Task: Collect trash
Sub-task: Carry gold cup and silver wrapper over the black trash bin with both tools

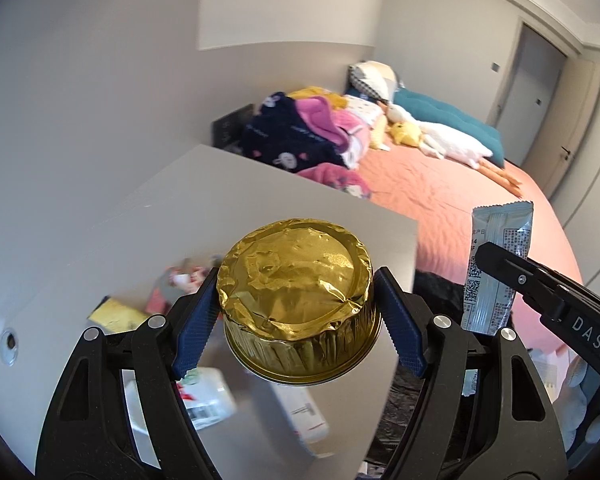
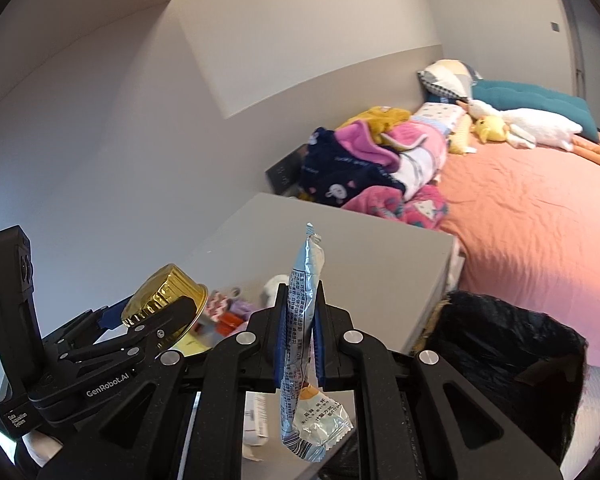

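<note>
**Desk:** Nearest the lens, what do you have?

**Operator:** Gold foil cup (image 1: pixel 297 300), clamped between the blue pads of my left tool (image 1: pixel 300 320) and held in the air above the desk (image 1: pixel 259 196). It sits tilted, crinkled foil top toward the camera. From the right wrist view the same cup (image 2: pixel 165 300) shows side-on in the left tool (image 2: pixel 155 320).

**Desk:** And the right side?

**Operator:** My right tool (image 2: pixel 300 320) is clenched on a pale blue snack wrapper (image 2: pixel 304 344), standing upright between the pads, printed text down its length, its lower end hanging beneath the fingers. The left wrist view catches that wrapper (image 1: pixel 496 264) to the right of the cup, pinched in the right tool (image 1: pixel 500 264).

**Desk:** Below them?

**Operator:** Blurred litter on the desk: a yellow packet (image 1: pixel 115 316), a white packet with a barcode (image 1: pixel 207 396), and a white box (image 1: pixel 304 412). A bin lined with a black bag (image 2: pixel 504 356) stands just beside the desk's right end.

**Desk:** Further back?

**Operator:** A bed (image 2: pixel 532 220) with an orange sheet, a heap of pink and navy clothes (image 2: pixel 372 164), a white plush goose (image 2: pixel 536 124), and a teal cushion (image 2: pixel 540 100) against the wall.
</note>
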`<state>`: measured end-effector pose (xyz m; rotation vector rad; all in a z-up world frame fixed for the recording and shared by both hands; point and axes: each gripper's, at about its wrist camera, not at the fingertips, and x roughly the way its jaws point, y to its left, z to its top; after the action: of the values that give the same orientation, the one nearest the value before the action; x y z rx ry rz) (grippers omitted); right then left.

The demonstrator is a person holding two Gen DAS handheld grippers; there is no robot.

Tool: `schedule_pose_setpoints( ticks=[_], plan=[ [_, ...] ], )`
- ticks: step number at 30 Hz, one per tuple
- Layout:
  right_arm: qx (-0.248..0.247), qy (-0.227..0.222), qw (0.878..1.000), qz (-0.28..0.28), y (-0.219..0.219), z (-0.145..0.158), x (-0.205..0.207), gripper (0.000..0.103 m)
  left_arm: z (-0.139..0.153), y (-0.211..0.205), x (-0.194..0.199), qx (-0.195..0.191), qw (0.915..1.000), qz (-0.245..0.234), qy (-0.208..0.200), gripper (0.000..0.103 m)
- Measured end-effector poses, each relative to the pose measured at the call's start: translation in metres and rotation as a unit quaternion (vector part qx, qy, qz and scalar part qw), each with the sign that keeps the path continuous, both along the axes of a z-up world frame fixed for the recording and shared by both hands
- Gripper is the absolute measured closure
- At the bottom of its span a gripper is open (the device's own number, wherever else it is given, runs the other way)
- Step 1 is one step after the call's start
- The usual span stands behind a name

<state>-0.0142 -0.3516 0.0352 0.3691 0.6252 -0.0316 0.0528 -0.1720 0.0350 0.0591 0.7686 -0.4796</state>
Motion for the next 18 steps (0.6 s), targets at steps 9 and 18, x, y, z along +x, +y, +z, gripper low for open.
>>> schedule_pose_setpoints(
  ticks=[9, 18],
  plan=[
    [-0.001, -0.003, 0.999, -0.051, -0.040, 0.001, -0.026, 0.091, -0.002, -0.048, -0.004, -0.005, 0.9983, -0.058, 0.003, 0.030],
    [0.007, -0.001, 0.995, -0.101, -0.080, 0.000, -0.054, 0.091, -0.010, -0.100, -0.017, -0.001, 0.9921, -0.125, 0.008, 0.030]
  ],
)
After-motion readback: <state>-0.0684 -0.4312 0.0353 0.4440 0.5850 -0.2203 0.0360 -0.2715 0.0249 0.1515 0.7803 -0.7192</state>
